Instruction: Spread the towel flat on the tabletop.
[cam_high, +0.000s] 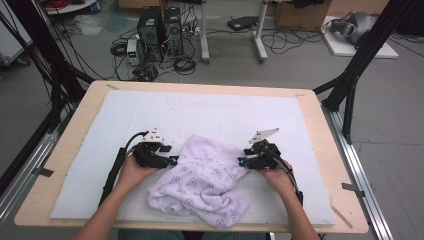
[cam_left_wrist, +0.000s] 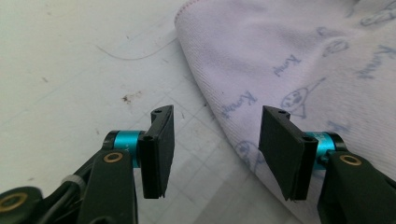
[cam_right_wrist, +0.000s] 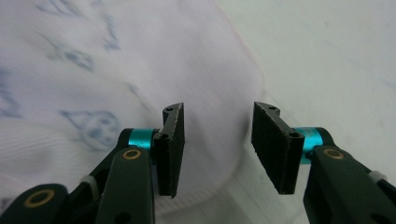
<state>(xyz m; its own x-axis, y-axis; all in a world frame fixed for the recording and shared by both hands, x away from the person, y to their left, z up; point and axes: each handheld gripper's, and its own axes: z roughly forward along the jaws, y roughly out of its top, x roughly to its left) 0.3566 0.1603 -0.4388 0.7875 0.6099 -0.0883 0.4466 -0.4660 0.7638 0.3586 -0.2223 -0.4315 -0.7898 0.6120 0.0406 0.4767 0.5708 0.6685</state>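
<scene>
A crumpled white towel (cam_high: 205, 182) with blue printed drawings lies on the white mat near the table's front. My left gripper (cam_high: 172, 160) sits at the towel's left edge and stands open; in the left gripper view (cam_left_wrist: 215, 154) bare mat shows between the pads and the towel's edge (cam_left_wrist: 289, 65) runs just beside the right pad. My right gripper (cam_high: 241, 161) is at the towel's right edge, open too; in the right gripper view (cam_right_wrist: 217, 149) the towel's hem (cam_right_wrist: 140, 74) lies under the gap, with nothing pinched.
The white mat (cam_high: 150, 107) covers most of the wooden table (cam_high: 320, 120). Black frame posts (cam_high: 350, 85) stand at both back corners. Computer towers and cables (cam_high: 160, 35) sit on the floor beyond the table.
</scene>
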